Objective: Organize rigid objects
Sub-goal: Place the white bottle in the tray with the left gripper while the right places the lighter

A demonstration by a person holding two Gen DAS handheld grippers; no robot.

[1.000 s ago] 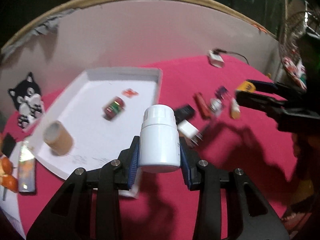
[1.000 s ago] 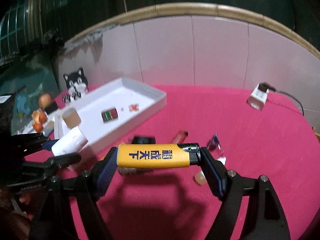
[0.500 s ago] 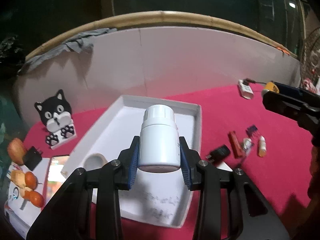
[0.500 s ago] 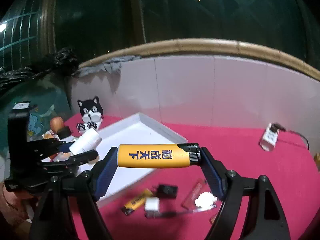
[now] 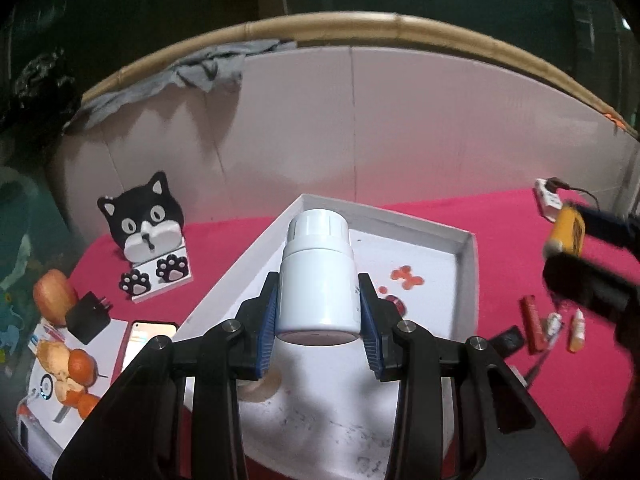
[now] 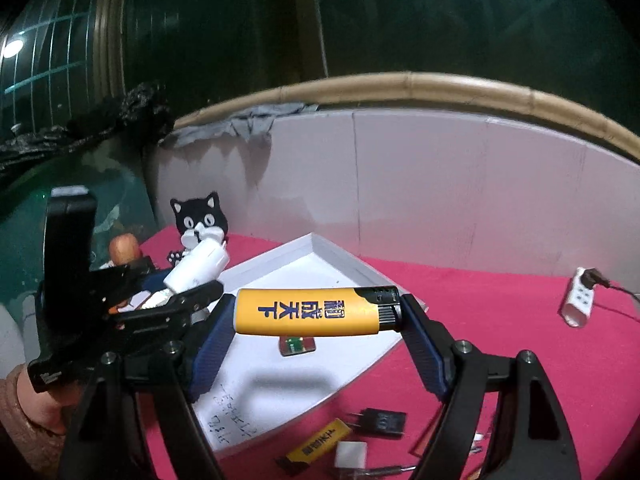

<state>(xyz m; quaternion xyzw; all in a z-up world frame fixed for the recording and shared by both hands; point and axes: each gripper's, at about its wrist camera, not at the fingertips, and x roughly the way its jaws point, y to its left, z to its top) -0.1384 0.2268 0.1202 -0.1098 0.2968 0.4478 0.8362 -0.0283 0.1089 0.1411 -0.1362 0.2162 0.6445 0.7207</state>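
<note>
Two grippers are showing, the left gripper [image 5: 320, 320] and the right gripper [image 6: 316, 312], one white bottle [image 5: 318, 276], two yellow lighters [image 6: 310, 312] (the second lighter [image 6: 318, 446] is lying near), and one white tray [image 5: 470, 248].

A black-and-white cat figure [image 5: 146, 224] stands on the red tablecloth [image 5: 500, 224] near the white wall panels [image 5: 420, 120], with an apple [image 5: 52, 296] and a black plug adapter [image 5: 88, 316] to its left. A phone [image 5: 148, 334] lies just beside the adapter, and peeled oranges [image 5: 74, 368] rest on a white box [image 5: 44, 412]. A grey cloth [image 6: 256, 120] hangs over the bamboo rail [image 6: 440, 84], and a white power strip [image 6: 578, 306] with a cable plugged in lies far right.
</note>
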